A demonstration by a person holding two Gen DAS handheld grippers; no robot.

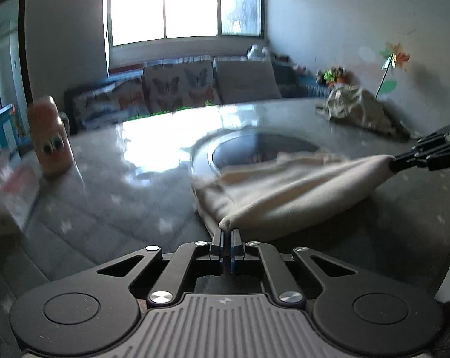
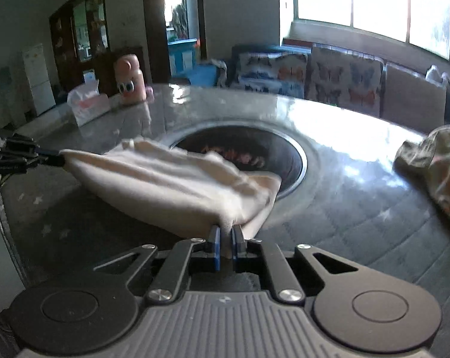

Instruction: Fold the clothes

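A cream garment (image 1: 284, 191) hangs stretched between both grippers above the round grey table (image 1: 111, 203). My left gripper (image 1: 227, 232) is shut on one corner of it, at the near edge of the cloth. My right gripper (image 1: 393, 162) pinches the opposite corner at the far right in the left wrist view. In the right wrist view the cream garment (image 2: 177, 188) sags from my right gripper (image 2: 226, 232), which is shut on its bunched edge, over to my left gripper (image 2: 59, 159) at the left. Its far edge trails toward the table's central well.
A dark round well (image 2: 248, 155) sits in the table's (image 2: 359, 208) middle. A crumpled patterned cloth (image 2: 434, 170) lies at the right. A pink bottle with eyes (image 2: 129, 79) and a tissue pack (image 2: 89, 104) stand far left. A sofa (image 2: 329, 74) runs under the window.
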